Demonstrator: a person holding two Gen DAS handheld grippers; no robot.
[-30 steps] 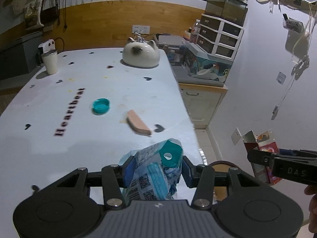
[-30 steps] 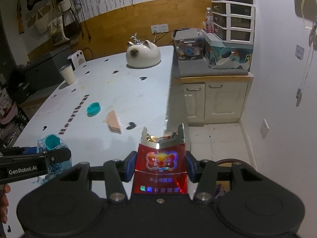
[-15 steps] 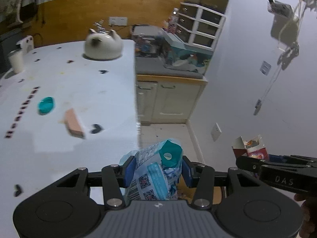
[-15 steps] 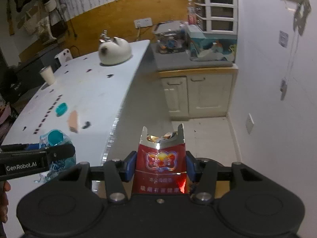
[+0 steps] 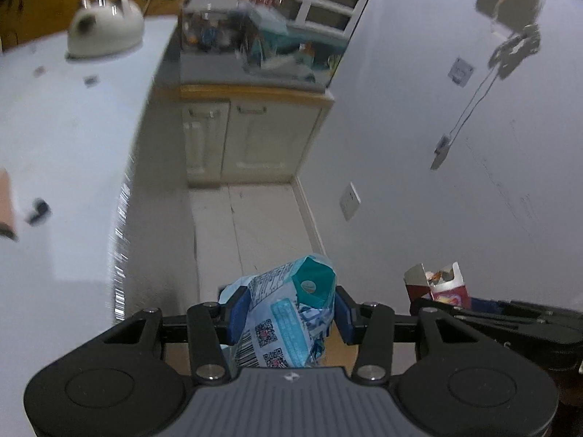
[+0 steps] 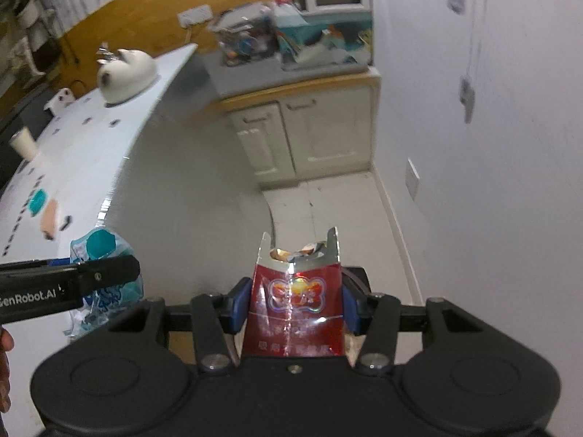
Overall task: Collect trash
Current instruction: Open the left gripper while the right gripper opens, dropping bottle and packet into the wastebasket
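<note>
My left gripper (image 5: 288,313) is shut on a crumpled blue-and-white plastic wrapper (image 5: 284,320) with a teal cap, held over the floor beside the table edge. In the right wrist view that gripper (image 6: 105,273) and the wrapper (image 6: 98,247) show at the left. My right gripper (image 6: 295,306) is shut on an opened red carton (image 6: 295,309) with a silver torn top, also above the floor. The same red carton (image 5: 437,284) shows at the right of the left wrist view. On the white table (image 6: 73,153) lie a teal lid (image 6: 38,200) and a pinkish block (image 6: 49,218).
A white cat-shaped pot (image 5: 105,29) stands at the table's far end, a white cup (image 6: 23,145) at its left side. Cream cabinet doors (image 5: 251,138) under a cluttered counter (image 5: 255,51) close the aisle ahead. A white wall (image 5: 455,145) with a socket (image 5: 349,200) runs along the right. Tiled floor (image 5: 247,225) lies below.
Both grippers have swung right off the table and dipped toward the floor, each keeping its grip. The table has slid to the left of both views; the lid is out of the left wrist view.
</note>
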